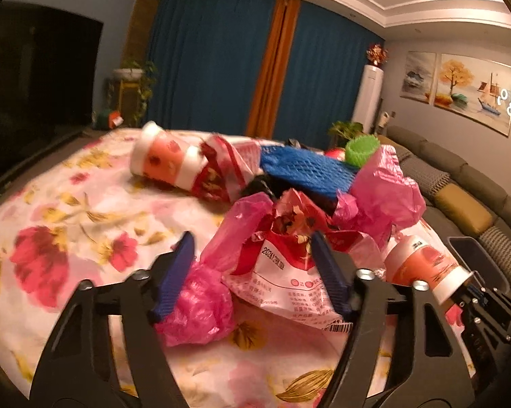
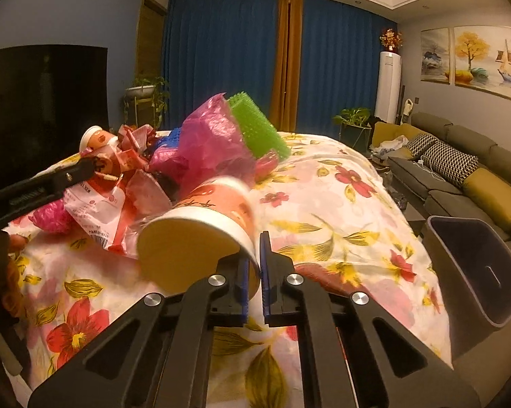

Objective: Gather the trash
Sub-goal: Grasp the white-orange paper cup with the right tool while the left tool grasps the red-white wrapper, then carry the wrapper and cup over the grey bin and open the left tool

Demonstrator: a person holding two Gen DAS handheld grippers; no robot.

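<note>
Trash: crumpled pink plastic bags (image 1: 201,302), printed wrapper (image 1: 282,272), blue foam netting (image 1: 306,170), heaped mid-bedspread (image 1: 51,204).
My right gripper (image 2: 254,265): clamped on paper cup (image 2: 201,224) rim.
My left gripper (image 1: 255,272): half-open, straddling wrapper.
Beside bed edge: dark bin (image 2: 476,265).

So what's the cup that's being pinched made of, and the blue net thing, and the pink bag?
The cup looks like thin matte paper: its plain rim gives under the right gripper. The blue net seems soft foam mesh, with open diamond holes. The pink bag looks like thin, shiny plastic film, crinkled and see-through at the edges.
</note>
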